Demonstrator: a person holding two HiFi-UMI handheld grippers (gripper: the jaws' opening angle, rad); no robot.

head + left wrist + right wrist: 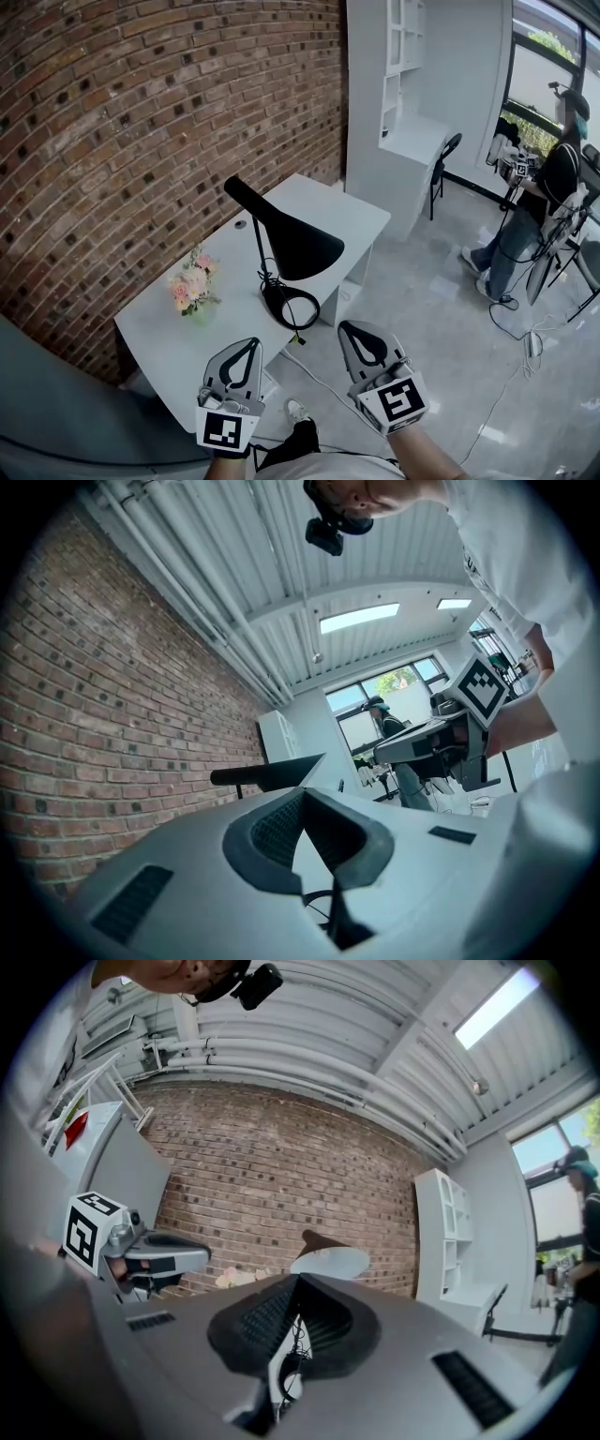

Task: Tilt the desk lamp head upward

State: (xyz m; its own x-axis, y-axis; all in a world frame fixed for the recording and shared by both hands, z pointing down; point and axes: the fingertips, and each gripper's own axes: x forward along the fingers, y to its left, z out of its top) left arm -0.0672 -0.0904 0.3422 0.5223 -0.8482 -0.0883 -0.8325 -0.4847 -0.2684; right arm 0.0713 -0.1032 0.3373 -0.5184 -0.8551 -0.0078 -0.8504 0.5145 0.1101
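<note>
Black desk lamp (284,236) on a white tabletop (164,328), its cone head (307,253) drooping over its round base (291,307). Left gripper (249,343) and right gripper (352,328) hang near the lamp, jaws closed, empty. Head looks light, rigid, slick: probably grip its rim.

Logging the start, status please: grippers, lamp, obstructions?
Both shut, empty: left gripper, right gripper, held short of the desk. Lamp head angled down, untouched. Flowers stand clear, left of it.

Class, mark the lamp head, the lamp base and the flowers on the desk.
lamp head (302,248), head view, on the black shade's outer side.
lamp base (274,302), head view, on its black ring.
flowers (190,284), head view, on the pink blooms.
</note>
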